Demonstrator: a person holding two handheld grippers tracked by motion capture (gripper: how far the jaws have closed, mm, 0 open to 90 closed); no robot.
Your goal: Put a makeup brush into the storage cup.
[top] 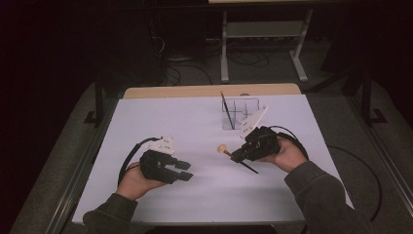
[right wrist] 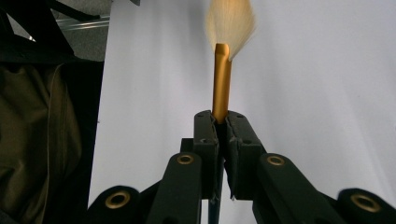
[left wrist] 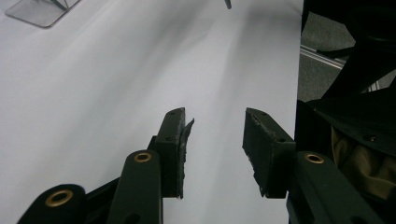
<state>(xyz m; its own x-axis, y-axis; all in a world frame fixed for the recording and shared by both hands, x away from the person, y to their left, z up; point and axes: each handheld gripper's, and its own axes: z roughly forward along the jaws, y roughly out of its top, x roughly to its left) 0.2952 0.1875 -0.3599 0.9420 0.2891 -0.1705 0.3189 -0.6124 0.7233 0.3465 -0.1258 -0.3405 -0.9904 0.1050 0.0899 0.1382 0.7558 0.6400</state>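
My right gripper (top: 235, 156) is shut on a makeup brush (top: 225, 150) with a gold ferrule and pale bristles; its dark handle sticks out behind the jaws toward the table's front. In the right gripper view the brush (right wrist: 222, 79) points straight ahead from the closed right gripper (right wrist: 222, 122), bristles blurred at the top. My left gripper (top: 183, 171) rests at the left front of the white table, open with nothing between its jaws. The left gripper view shows that left gripper (left wrist: 214, 133) over bare white surface. A clear organizer (top: 240, 113) at the back holds another dark brush (top: 226, 108), upright and leaning.
The white table surface (top: 195, 126) has a wooden strip along its far edge. The organizer's corner (left wrist: 39, 10) appears at the top left of the left gripper view. Dark floor, cables and a metal frame lie beyond the table.
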